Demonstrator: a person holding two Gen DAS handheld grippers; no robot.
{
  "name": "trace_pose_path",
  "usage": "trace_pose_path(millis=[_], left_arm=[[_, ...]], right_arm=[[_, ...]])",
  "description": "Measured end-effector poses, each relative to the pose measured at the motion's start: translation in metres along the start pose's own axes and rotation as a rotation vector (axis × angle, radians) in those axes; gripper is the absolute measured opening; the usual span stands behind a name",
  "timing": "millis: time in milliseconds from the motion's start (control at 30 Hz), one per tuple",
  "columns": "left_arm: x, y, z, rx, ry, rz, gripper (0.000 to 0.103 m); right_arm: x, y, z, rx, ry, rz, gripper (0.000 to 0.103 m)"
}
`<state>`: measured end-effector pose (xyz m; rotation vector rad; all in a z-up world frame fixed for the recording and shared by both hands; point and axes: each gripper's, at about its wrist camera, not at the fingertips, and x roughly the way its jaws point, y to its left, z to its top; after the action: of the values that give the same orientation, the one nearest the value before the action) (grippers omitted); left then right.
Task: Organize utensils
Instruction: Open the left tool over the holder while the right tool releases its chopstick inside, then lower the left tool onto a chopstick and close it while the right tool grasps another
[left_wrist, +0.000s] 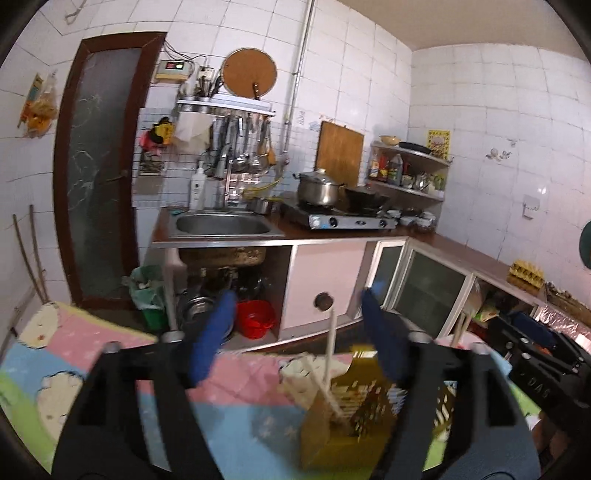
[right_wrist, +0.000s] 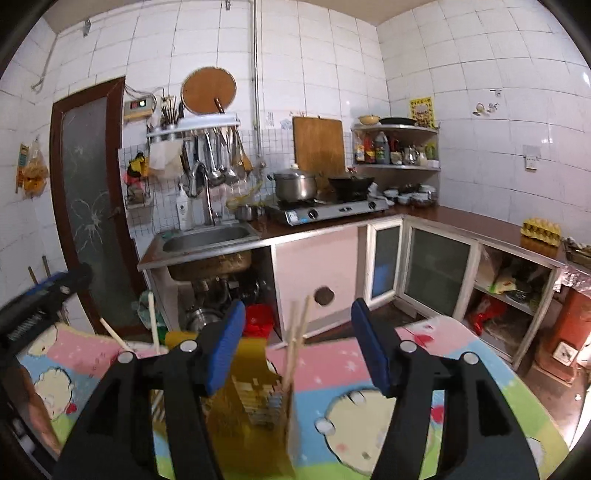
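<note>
A yellow slotted utensil holder (left_wrist: 343, 417) stands on the cartoon-print table cover, with pale chopsticks (left_wrist: 330, 354) sticking up out of it. It sits low between my left gripper's blue fingers (left_wrist: 380, 339). My left gripper (left_wrist: 297, 306) is open and empty above it. In the right wrist view the same holder (right_wrist: 251, 398) stands between and just left of the fingers, with chopsticks (right_wrist: 295, 343) upright in it. More chopsticks (right_wrist: 151, 317) lean at its left. My right gripper (right_wrist: 299, 325) is open and empty.
The table cover (right_wrist: 369, 373) fills the foreground. Beyond are a sink (left_wrist: 221, 225), a stove with a pot (left_wrist: 317, 184), hanging ladles (left_wrist: 240, 144), and cabinets (right_wrist: 436, 266). The other gripper shows at the right edge of the left wrist view (left_wrist: 546, 354).
</note>
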<state>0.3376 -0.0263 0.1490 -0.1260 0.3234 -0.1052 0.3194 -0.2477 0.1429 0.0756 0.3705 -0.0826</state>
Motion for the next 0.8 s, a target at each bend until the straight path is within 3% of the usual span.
trace_pose_path(millis=[67,367,667,800], left_arm=[[-0.017,0.006,-0.006,-0.004,0.046,-0.008,0.097],[-0.070,0.022,-0.071,0.050,0.218,0.002,0.098],[-0.069,0.029,-0.160,0.076,0.385,0.025,0.098],[-0.052,0.031,-0.183,0.082,0.447,0.046,0.098]], right_arm=[[-0.018,-0.003,-0.009,-0.004,0.031,-0.006,0.060],[-0.061,-0.009,-0.087,0.020,0.222,-0.028,0.061],[-0.046,-0.013,-0.174,0.058,0.352,-0.060,0.061],[-0.031,-0.010,-0.200,0.045,0.435,-0.078,0.061]])
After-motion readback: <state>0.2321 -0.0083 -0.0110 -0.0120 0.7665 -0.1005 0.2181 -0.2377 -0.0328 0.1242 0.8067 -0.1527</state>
